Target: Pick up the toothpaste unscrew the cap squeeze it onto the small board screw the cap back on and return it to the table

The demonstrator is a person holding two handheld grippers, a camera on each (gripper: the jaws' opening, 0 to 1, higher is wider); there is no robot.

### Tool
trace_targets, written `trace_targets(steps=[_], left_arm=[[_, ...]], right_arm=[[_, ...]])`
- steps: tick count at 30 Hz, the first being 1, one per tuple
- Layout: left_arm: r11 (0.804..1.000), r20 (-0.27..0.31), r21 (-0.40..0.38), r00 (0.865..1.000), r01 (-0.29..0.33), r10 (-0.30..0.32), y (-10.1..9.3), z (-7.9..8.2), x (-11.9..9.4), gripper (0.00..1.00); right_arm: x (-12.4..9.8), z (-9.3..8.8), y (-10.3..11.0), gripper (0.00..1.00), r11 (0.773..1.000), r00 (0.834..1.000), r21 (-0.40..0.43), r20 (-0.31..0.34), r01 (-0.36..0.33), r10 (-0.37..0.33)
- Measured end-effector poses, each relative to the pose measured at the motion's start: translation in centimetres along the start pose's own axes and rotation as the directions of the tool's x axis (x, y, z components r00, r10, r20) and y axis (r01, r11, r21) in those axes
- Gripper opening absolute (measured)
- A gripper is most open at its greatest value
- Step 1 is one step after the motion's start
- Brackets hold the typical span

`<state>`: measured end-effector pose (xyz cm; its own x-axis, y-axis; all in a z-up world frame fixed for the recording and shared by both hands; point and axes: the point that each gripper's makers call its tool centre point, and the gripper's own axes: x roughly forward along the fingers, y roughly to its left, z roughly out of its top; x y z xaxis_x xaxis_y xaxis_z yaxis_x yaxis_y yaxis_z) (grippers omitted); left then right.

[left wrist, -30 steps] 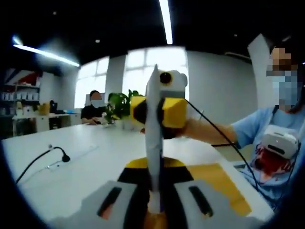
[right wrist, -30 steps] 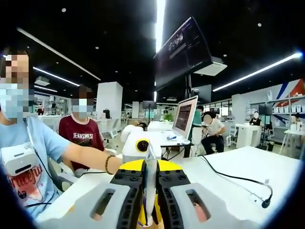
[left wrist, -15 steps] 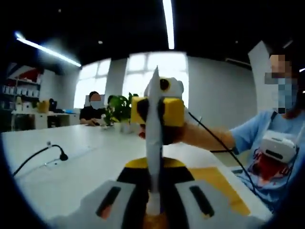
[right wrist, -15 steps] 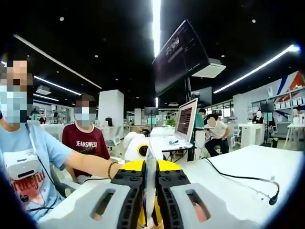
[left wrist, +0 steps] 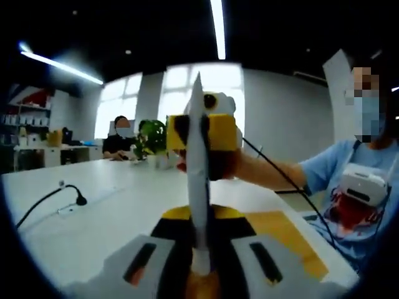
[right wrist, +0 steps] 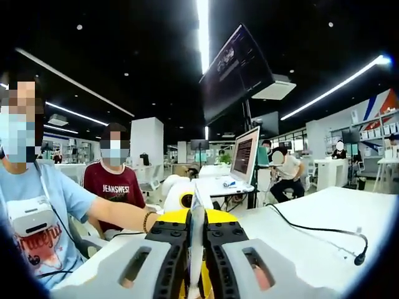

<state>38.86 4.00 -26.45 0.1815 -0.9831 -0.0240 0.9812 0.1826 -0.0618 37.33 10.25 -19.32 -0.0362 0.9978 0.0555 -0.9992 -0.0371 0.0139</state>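
Potted plant, black cable, monitor on white tables.

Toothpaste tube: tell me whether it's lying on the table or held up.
Held up. The toothpaste tube stands on end above the white table, pinched between the left gripper and the right gripper.

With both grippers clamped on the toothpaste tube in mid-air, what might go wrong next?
Both the left gripper and the right gripper pinch the flat toothpaste tube edge-on above the white table. Twisting could crease it or make it slip. The cap is hidden, so its state is unclear.
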Motion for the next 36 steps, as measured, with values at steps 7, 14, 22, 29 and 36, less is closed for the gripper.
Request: trace_targets(steps=[7, 14, 22, 29, 36], left_arm=[[0.999, -0.007, -0.038, 1.0, 0.002, -0.002, -0.1, -0.5, -0.1, 0.07], [0.999, -0.016, -0.053, 1.0, 0.004, -0.005, -0.2, -1.2, -0.3, 0.06], [0.998, -0.012, -0.06, 1.0, -0.007, 0.006, -0.2, -1.2, -0.2, 0.05], [0.998, -0.008, -0.062, 1.0, -0.01, 0.01, -0.2, -1.5, -0.2, 0.05], [0.997, -0.003, -0.076, 1.0, -0.005, 0.005, 0.4, -1.9, -0.1, 0.05]], right_arm=[[0.1, -0.1, -0.1, 0.05, 1.0, 1.0, -0.001, -0.004, -0.001, 0.001], [0.4, -0.9, -0.2, 0.05, 1.0, 1.0, 0.021, 0.0, -0.001, 0.001], [0.3, -0.8, -0.5, 0.06, 1.0, 1.0, 0.026, 0.006, 0.005, -0.005], [0.3, -1.0, -1.0, 0.06, 1.0, 1.0, 0.027, 0.001, 0.011, -0.011], [0.2, -1.4, -1.6, 0.06, 0.999, 1.0, 0.027, -0.008, 0.027, -0.027]])
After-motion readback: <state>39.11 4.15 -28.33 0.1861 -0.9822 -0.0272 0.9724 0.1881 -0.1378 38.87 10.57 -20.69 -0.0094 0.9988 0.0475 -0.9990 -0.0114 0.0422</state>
